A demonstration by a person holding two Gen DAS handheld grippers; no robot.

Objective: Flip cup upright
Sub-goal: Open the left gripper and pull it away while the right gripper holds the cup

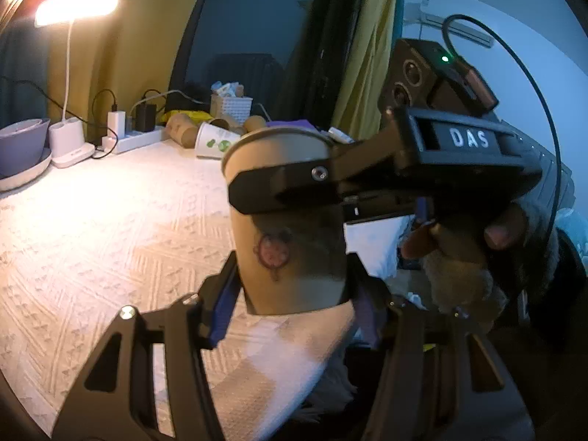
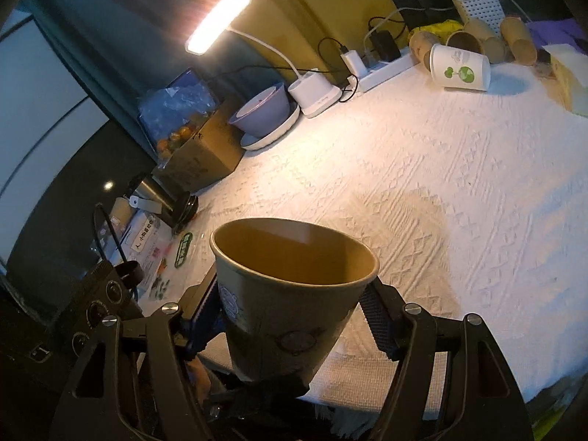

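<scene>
A brown paper cup [image 1: 290, 228] with a printed pattern is held upright in the air above the table's near edge, mouth up. My left gripper [image 1: 294, 290] is shut on its lower part. My right gripper [image 2: 294, 308] reaches in from the right and clamps the cup near the rim. In the right wrist view the cup [image 2: 290, 294] sits between the blue-padded fingers, its empty inside showing. The left gripper's fingers [image 2: 257, 389] show under the cup's base.
A white textured cloth [image 2: 459, 169] covers the table. At the back lie a white cup with green prints [image 2: 461, 68], several brown cups [image 2: 477, 36], a white basket [image 2: 477, 7], a power strip [image 2: 382, 70], a lit desk lamp [image 2: 314, 93] and a purple bowl on a plate [image 2: 262, 110]. A box [image 2: 198, 154] stands at the left edge.
</scene>
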